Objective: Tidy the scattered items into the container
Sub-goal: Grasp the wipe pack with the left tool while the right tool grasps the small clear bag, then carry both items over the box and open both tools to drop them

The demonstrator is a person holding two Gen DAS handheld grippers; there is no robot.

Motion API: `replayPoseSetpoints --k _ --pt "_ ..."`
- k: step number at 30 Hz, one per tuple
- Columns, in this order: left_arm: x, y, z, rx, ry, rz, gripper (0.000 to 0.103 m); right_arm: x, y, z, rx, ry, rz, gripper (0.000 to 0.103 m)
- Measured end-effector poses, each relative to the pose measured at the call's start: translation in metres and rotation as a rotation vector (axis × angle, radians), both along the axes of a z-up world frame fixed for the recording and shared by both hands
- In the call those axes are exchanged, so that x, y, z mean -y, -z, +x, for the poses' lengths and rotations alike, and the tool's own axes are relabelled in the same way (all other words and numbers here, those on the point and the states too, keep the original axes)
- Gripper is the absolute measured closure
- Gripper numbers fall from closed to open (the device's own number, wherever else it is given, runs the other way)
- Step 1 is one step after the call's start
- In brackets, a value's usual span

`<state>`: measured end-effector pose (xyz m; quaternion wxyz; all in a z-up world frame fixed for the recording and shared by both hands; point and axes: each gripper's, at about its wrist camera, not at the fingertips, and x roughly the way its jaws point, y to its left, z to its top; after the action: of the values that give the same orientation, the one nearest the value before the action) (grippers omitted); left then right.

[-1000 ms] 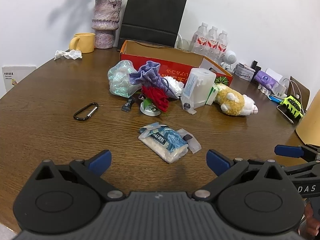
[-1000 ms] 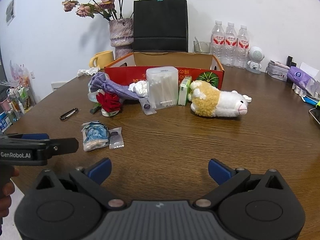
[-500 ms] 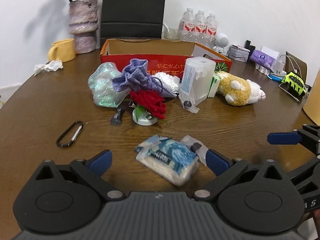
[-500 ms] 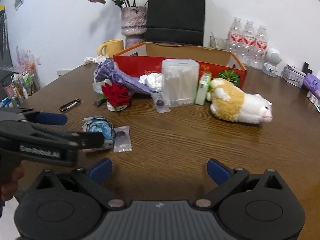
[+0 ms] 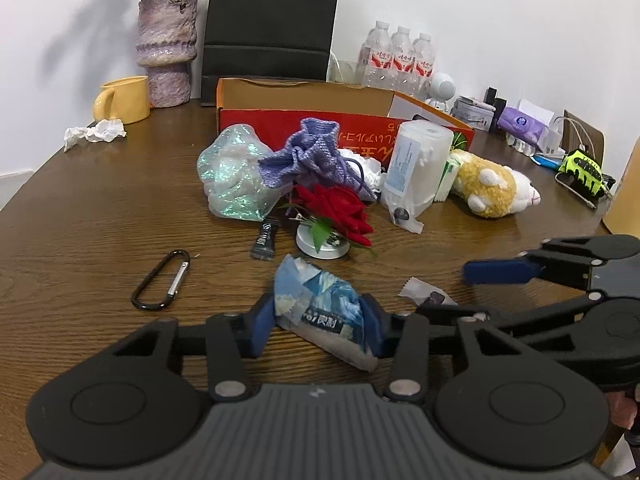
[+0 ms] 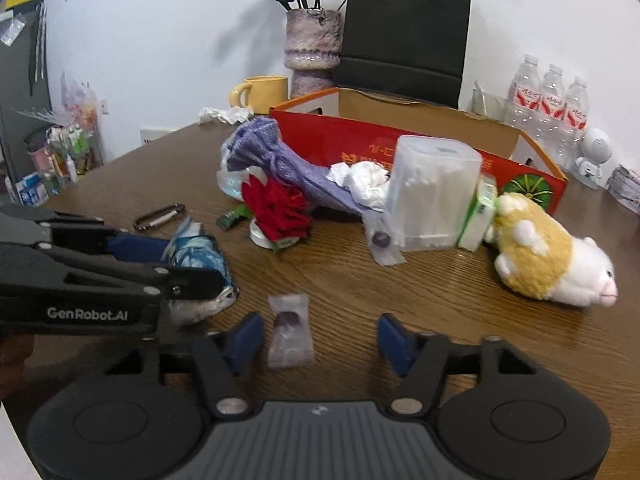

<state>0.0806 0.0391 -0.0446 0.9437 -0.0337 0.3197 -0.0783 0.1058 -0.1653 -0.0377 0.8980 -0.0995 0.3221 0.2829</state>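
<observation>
My left gripper is shut on a blue tissue pack, which also shows in the right wrist view. My right gripper is open, its blue pads either side of a small clear sachet on the table; the sachet shows in the left wrist view too. The red cardboard box stands open behind a pile: a glittery bag, purple knit pouch, red rose, cotton-swab box, plush toy. A carabiner lies at the left.
A yellow mug, vase, black paper bag and water bottles stand at the back. Crumpled tissue lies at the far left. A black sachet lies by the rose. Clutter sits along the right edge.
My left gripper moved forward and closed on the tissue pack. My right gripper moved forward and narrowed around the small sachet.
</observation>
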Motion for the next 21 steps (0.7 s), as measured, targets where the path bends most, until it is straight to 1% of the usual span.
replayPoseSetpoints --k 1,2,5,11,16,21 --pt "-0.001 0.0 0.0 0.003 0.001 -0.002 0.061 0.0 0.0 0.0 -0.001 -0.008 0.008 0.079" --pt "-0.002 0.0 -0.001 0.006 0.001 -0.006 0.063 -0.002 -0.001 -0.001 0.009 -0.006 -0.001 0.085" --pt "-0.004 0.0 -0.002 0.012 -0.002 -0.03 0.068 -0.001 -0.001 -0.004 0.012 -0.013 0.0 0.086" --pt "-0.002 -0.007 -0.008 0.049 -0.005 -0.055 0.068 0.006 -0.009 -0.005 0.026 0.01 0.028 0.086" --pt "0.003 -0.021 -0.01 0.087 0.004 -0.075 0.068 0.018 -0.021 -0.004 0.045 0.032 0.073 0.086" --pt "0.008 -0.041 -0.001 0.127 0.021 -0.111 0.068 0.031 -0.039 0.006 0.076 0.062 0.128 0.086"
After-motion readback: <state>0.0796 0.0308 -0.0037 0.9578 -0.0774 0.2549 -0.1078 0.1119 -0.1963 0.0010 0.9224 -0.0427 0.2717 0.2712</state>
